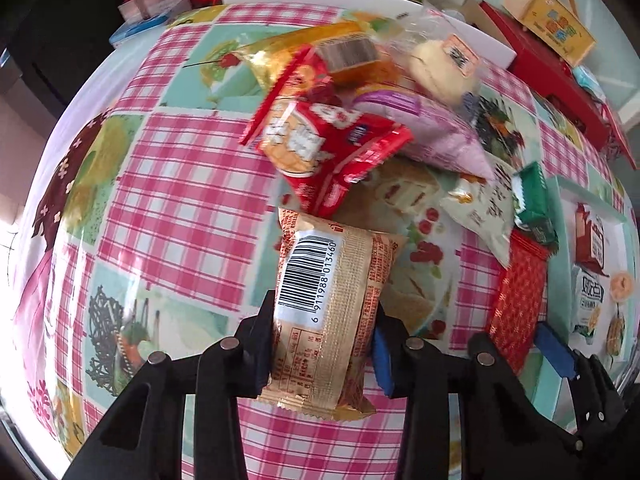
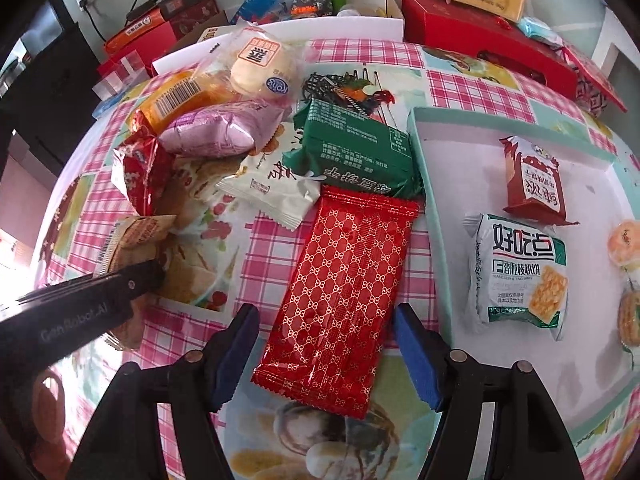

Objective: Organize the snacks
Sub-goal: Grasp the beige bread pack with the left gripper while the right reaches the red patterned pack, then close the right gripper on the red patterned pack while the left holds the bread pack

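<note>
The left tongs clamped a tan barcode packet, its lower end hiding the tabletop. The right tongs gaped around a red patterned packet, not touching it.

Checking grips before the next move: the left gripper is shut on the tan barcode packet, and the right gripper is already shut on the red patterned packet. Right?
Not quite. The right gripper is open: the right wrist view shows its blue pads either side of the red patterned packet with visible gaps, the packet lying flat on the tablecloth. The left gripper is indeed shut on the tan barcode packet.
</note>
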